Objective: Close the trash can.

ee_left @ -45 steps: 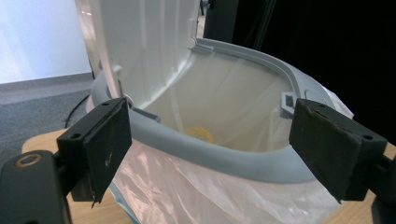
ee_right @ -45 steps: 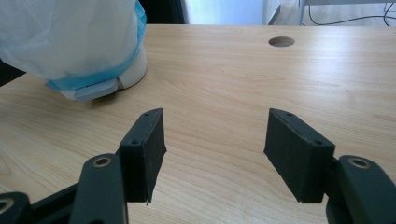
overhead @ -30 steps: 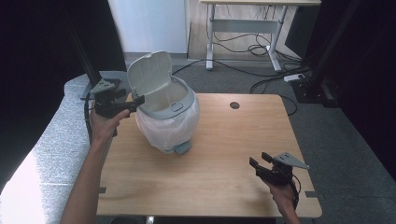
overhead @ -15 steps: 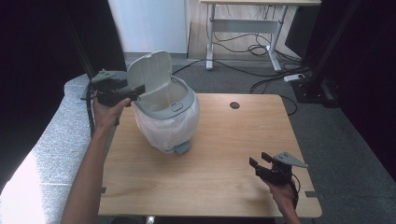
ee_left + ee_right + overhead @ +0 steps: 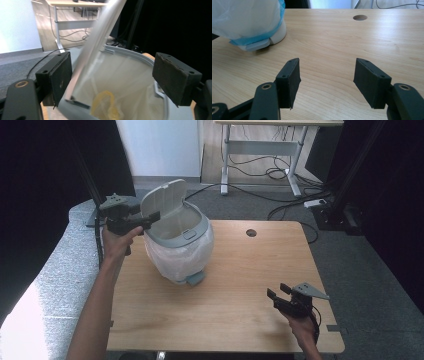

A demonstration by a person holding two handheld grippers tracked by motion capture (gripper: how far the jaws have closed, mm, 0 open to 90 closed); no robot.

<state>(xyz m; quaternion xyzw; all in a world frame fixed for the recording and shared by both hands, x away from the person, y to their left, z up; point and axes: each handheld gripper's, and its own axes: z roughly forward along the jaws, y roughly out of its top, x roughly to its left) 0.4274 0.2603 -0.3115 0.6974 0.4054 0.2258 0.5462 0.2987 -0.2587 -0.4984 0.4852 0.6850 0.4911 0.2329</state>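
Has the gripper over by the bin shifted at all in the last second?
Yes. The left gripper has risen slightly beside the bin, its tips now at the raised lid; its jaws have been closing a little.

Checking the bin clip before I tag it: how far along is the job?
Done: the bin is lined with a white bag, and its lid is raised. In hand: the left claw, open, is at the lid's edge, with the lid's edge between its jaws. The right claw rests open on the table. Left, probably: closing the lid.
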